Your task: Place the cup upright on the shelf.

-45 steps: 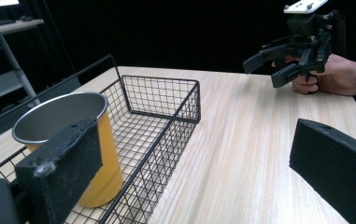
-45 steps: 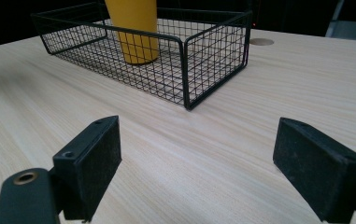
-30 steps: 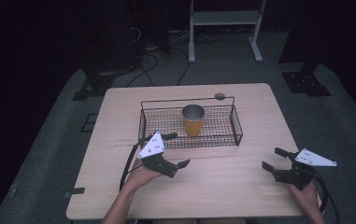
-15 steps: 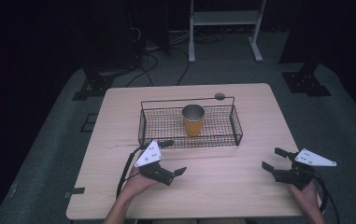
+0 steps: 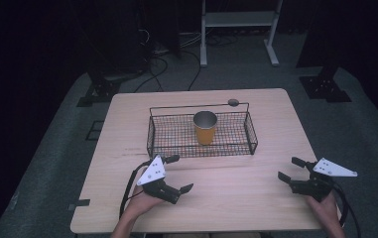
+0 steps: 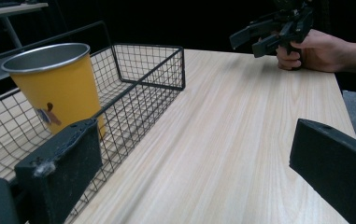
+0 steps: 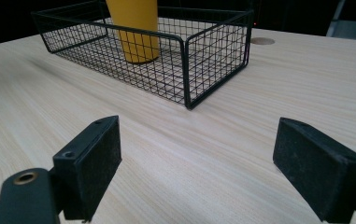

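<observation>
Got both grippers parked near the table's front edge, left gripper (image 5: 178, 173) and right gripper (image 5: 291, 169) spread wide, gripping nothing. Yellow cup (image 5: 205, 127) stands upright inside the wire basket (image 5: 171, 147), probably waiting for pickup.

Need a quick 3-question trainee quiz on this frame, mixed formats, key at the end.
1. True or false: the yellow cup stands upright inside the wire basket.
2. The left hand-held gripper is: A) shut on the cup B) open, over the table C) inside the basket.
3. Fill in: the right hand-held gripper holds ____.

Key: 1 true; 2 B; 3 nothing, its jaws are open.
</observation>
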